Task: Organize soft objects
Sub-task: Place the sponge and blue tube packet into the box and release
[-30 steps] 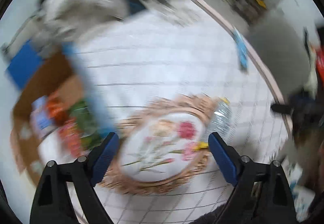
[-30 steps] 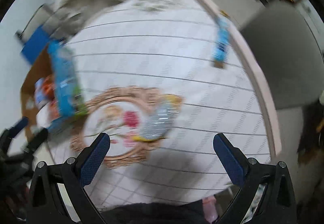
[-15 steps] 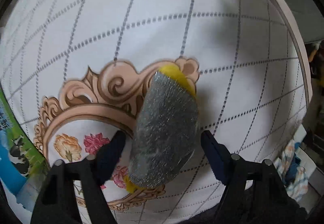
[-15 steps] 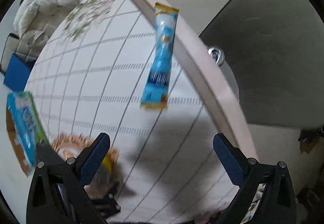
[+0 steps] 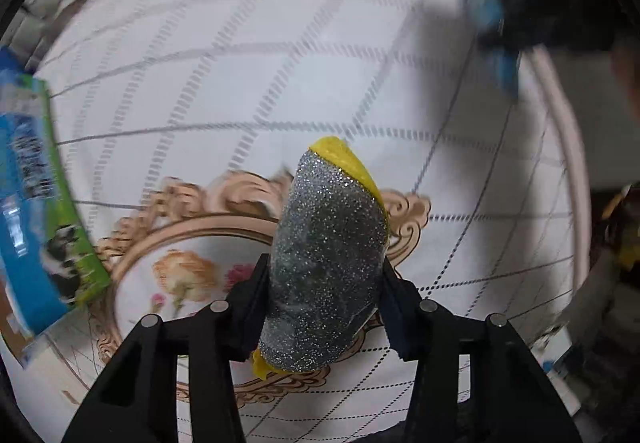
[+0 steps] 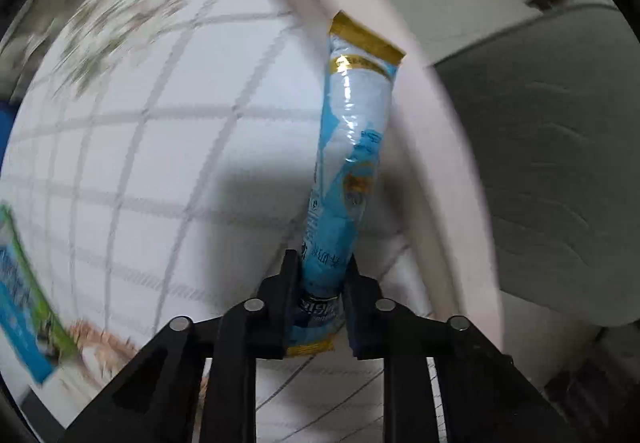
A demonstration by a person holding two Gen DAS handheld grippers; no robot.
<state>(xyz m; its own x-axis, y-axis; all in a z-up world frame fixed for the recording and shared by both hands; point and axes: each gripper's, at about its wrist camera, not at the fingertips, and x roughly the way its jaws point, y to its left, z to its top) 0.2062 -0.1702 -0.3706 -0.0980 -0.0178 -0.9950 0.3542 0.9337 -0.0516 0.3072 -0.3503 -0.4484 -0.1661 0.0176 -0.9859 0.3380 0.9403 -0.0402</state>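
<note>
My left gripper [image 5: 320,307] is shut on a glittery silver sponge with a yellow underside [image 5: 328,263], held over the floral medallion of the white grid-patterned tablecloth [image 5: 240,91]. My right gripper [image 6: 320,287] is shut on the lower end of a long blue stick packet with gold ends [image 6: 352,139], which points away from me along the pink table edge [image 6: 432,171]. In the left wrist view the right gripper with the blue packet [image 5: 492,39] shows blurred at the upper right.
A blue and green box [image 5: 36,203] lies at the left of the cloth; it also shows in the right wrist view [image 6: 24,295]. A grey chair seat [image 6: 560,163] stands just beyond the table's right edge.
Both grippers closed: the left one on the sponge it was straddling, the right one moved onto the blue packet and clamped its near end.
</note>
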